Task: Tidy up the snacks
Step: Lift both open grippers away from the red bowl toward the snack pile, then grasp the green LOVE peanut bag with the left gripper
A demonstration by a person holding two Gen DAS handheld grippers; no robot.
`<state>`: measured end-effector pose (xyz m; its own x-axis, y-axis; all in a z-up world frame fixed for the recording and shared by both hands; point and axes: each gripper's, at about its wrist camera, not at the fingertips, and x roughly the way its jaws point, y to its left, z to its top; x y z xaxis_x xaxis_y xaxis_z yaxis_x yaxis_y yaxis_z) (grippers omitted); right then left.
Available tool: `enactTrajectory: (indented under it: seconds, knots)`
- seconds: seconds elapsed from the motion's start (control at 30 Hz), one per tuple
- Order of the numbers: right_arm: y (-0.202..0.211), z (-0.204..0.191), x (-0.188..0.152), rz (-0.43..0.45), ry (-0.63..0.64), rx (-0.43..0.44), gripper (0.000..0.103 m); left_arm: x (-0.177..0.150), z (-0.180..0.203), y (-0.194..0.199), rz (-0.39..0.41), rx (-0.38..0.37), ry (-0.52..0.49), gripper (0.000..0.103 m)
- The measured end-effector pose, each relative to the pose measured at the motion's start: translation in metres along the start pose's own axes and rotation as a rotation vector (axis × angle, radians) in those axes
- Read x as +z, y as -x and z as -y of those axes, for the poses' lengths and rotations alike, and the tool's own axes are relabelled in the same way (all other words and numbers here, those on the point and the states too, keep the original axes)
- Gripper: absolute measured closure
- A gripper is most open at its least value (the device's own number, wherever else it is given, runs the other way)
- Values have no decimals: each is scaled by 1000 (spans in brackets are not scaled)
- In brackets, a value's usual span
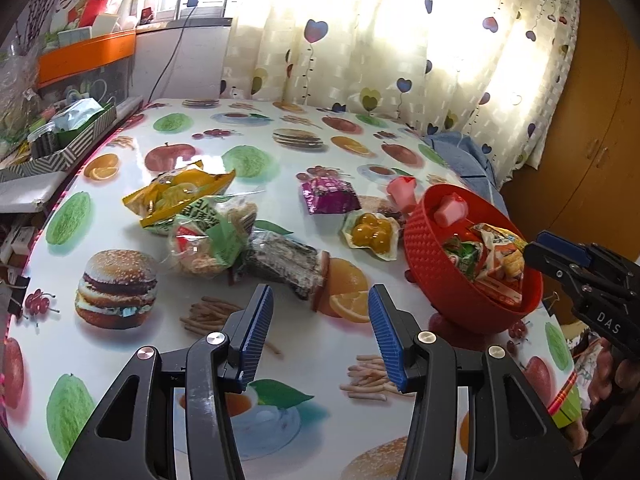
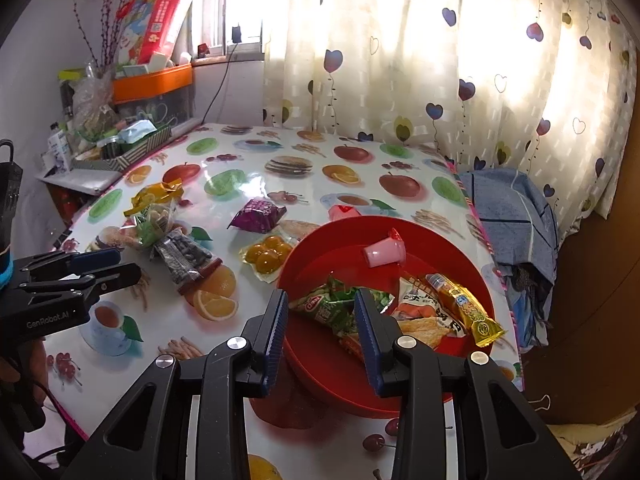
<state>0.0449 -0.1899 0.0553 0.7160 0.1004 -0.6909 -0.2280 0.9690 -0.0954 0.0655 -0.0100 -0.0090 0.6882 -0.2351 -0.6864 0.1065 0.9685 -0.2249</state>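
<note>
**Operator:** Snacks are split between two places. Several packets and a pink jelly cup (image 2: 383, 252) lie in the red bowl (image 2: 320, 240) at the right side of the surface (image 1: 120, 360); the rest lie loose to its left. I judge the sorting partly done.

**Supervisor:** Gripper states?

**Operator:** Left gripper (image 1: 320, 334) hangs above bare surface, jaws apart, nothing between them. Right gripper (image 2: 321, 334) sits over the bowl's near rim, jaws apart, a green packet (image 2: 340, 312) visible in the gap. I cannot tell whether the pads touch the packet or the rim.

**Supervisor:** Next move?

**Operator:** My judgement: the left gripper takes the nearest loose item, the dark seed packet (image 1: 286, 264), just ahead of it. Its long axis runs diagonally, from upper left to lower right in the left wrist view, red sealed end toward the gripper. The jaws should close across the short width, so the wrist needs rolling to square with it. A clear biscuit bag (image 1: 208, 244) touches its far end and may drag along.
</note>
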Motion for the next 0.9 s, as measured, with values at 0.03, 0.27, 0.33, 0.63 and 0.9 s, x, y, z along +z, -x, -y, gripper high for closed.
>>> enactTrajectory:
  seconds: [0.03,0.27,0.33,0.63,0.9]
  knots:
    - [0,0,0,0,0,2,70,-1,-3,0,1,3,9,52]
    - [-6,-5,7,0,15,21,70,4,-31,-1,-6,40,79,52]
    - [-9,-8,10,-2,18,31,70,6,-38,-1,0,55,83,52]
    - [-28,-18,18,-22,31,62,70,23,-62,-18,1,87,74,45]
    - [-46,-30,27,-37,57,83,70,38,-77,-42,-7,61,63,39]
